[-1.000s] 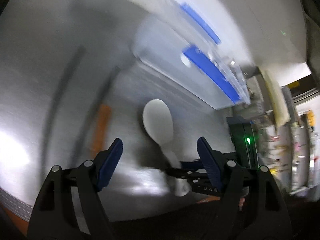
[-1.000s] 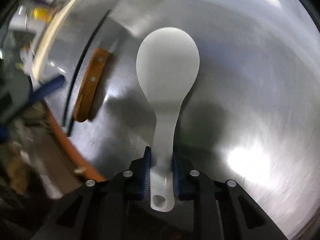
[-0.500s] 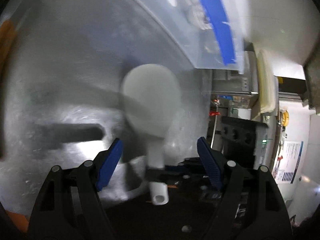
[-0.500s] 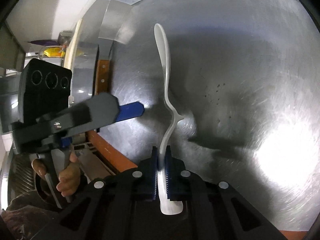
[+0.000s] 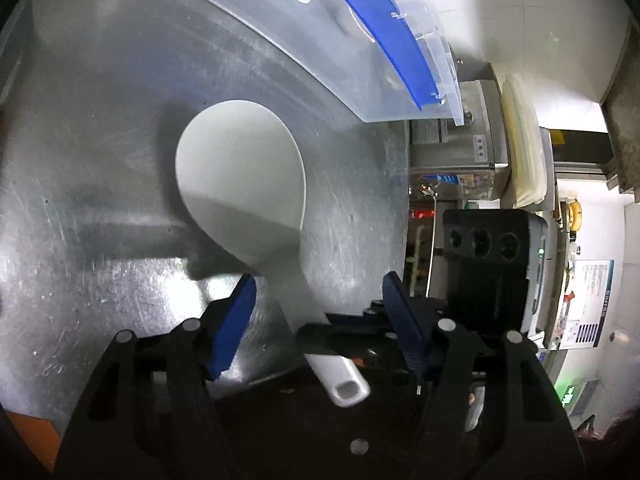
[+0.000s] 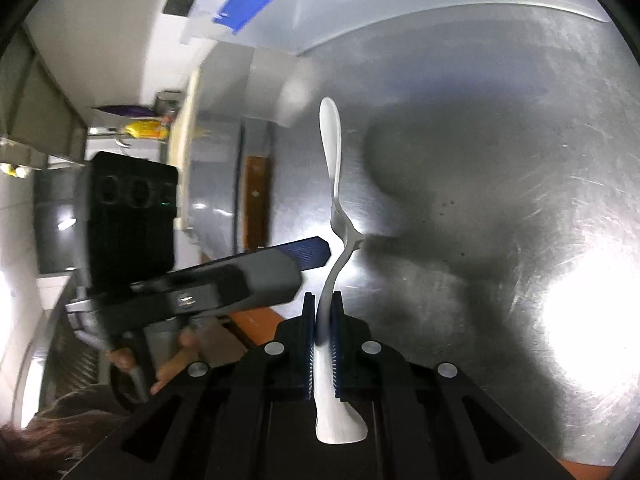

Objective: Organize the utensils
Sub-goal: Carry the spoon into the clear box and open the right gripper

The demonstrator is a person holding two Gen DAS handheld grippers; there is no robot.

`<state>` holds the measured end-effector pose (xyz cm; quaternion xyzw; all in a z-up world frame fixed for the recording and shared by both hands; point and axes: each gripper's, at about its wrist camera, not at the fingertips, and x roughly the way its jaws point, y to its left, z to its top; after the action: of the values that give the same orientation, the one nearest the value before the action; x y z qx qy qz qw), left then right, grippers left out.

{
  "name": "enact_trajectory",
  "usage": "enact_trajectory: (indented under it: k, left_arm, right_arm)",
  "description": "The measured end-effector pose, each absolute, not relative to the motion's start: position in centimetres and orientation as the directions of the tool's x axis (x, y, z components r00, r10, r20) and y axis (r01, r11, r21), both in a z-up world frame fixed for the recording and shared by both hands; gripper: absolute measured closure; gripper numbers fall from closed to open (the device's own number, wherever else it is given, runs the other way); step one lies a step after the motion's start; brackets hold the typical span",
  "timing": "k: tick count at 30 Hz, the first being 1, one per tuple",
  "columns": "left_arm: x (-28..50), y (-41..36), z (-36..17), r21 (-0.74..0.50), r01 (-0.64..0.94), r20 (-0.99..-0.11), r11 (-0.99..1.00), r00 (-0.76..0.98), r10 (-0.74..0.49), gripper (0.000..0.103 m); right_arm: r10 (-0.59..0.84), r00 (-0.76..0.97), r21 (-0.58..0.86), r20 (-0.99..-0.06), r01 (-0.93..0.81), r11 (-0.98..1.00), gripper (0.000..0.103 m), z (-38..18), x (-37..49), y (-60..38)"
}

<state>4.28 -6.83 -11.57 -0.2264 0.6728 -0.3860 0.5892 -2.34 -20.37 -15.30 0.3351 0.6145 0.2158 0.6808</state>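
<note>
Turning since a second ago, the white rice paddle (image 6: 331,216) now shows edge-on in the right view rather than broad face up. The right gripper (image 6: 322,328) is clamped tight on its handle, blade held above the table. The left gripper (image 5: 320,312) has drawn in close, jaws spread wide either side of the handle without touching it. Below lies a scratched steel table (image 5: 100,280), a clear blue-trimmed bin (image 5: 360,40) at its far edge, a wooden-handled knife (image 6: 256,200) near the side.
</note>
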Motion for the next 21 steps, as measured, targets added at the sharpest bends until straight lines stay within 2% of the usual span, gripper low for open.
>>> enact_trajectory:
  k: [6,7,9,12,16,21]
  left_arm:
    - [4.9,-6.7,-12.2,-0.767,0.121,-0.641,0.63,-0.185,-0.745,0.043]
    - [5.0,-6.8,-12.0,-0.767,0.125,-0.641,0.629,-0.179,-0.746,0.048]
    - [5.2,-7.1,-11.2,-0.768,0.145,-0.64,0.624,-0.159,-0.752,0.066]
    - [6.1,-7.5,-8.6,-0.774,0.196,-0.628,0.602,-0.116,-0.77,0.077]
    - [8.8,-9.3,-3.5,-0.781,0.309,-0.589,0.543,-0.072,-0.805,0.077]
    - [16.0,-14.5,3.9,-0.689,0.51,-0.595,0.515,0.006,-0.803,0.077]
  right_arm:
    - [0.731,0.148,0.744,-0.666,0.067,0.665,0.094,-14.0,-2.9,-20.3]
    - [0.729,0.152,0.742,-0.667,0.061,0.667,0.094,-13.9,-2.7,-20.0]
    - [0.728,0.166,0.743,-0.665,0.041,0.669,0.094,-13.3,-2.5,-19.7]
    - [0.721,0.204,0.737,-0.662,0.002,0.676,0.094,-11.0,-2.2,-20.2]
    - [0.689,0.291,0.704,-0.664,-0.069,0.707,0.095,-6.3,-0.5,-21.5]
    - [0.58,0.449,0.587,-0.68,-0.141,0.797,0.095,0.9,5.1,-24.4]
